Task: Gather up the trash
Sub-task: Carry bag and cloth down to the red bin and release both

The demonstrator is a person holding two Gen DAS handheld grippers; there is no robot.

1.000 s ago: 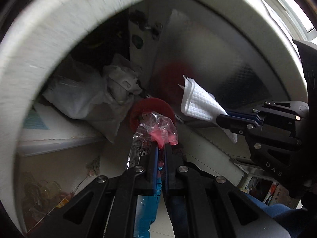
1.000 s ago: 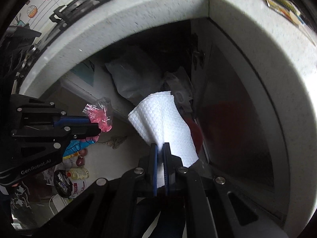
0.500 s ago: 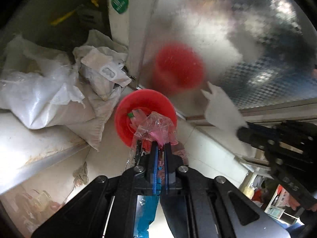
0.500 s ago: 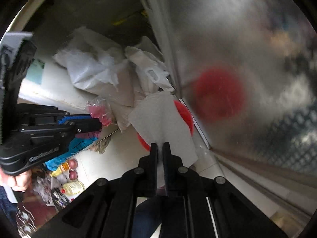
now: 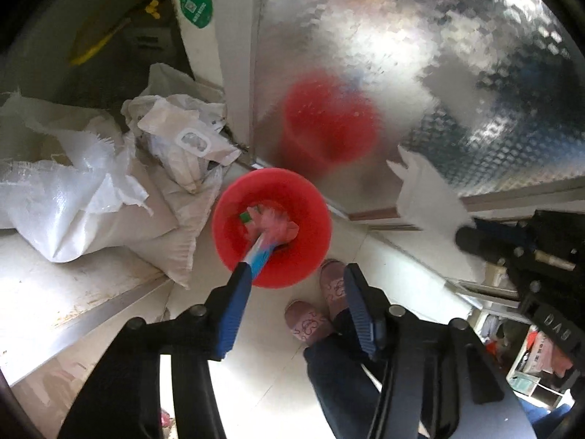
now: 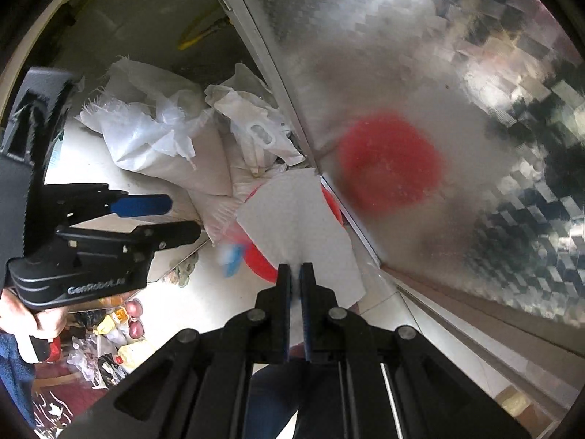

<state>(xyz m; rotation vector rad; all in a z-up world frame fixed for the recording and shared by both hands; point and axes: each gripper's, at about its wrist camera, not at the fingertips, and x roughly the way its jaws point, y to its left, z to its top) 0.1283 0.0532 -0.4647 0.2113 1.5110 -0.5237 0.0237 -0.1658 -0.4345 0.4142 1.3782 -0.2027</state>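
Trash wrapper (image 5: 272,228): I am watching the pink-and-blue plastic wrapper dropping into the red bin (image 5: 226,219), blurred, its blue tail trailing over the rim at the bin's 6 o'clock beside my left pad.
Left gripper (image 5: 296,281): I am holding it above the bin with its jaws standing apart; they have just been opening, and nothing is pressed between the pads now. A second ago they were clamped on that wrapper.
Paper towel (image 6: 296,226): I am keeping the white sheet pinched in the right gripper (image 6: 295,272), whose jaws are nearly together on its lower edge. It is fanning out toward 12 o'clock and covering most of the bin in the right wrist view.
Red bin: it is sitting on the pale floor against the shiny metal cabinet door (image 5: 420,73), with white sacks (image 5: 73,197) lying at its 9 o'clock.
Meaning for the task: I am judging the first piece delivered; the towel is not yet over the bin's mouth and is waiting for its own release.
Risk: the wrapper's tail may be catching on the rim.
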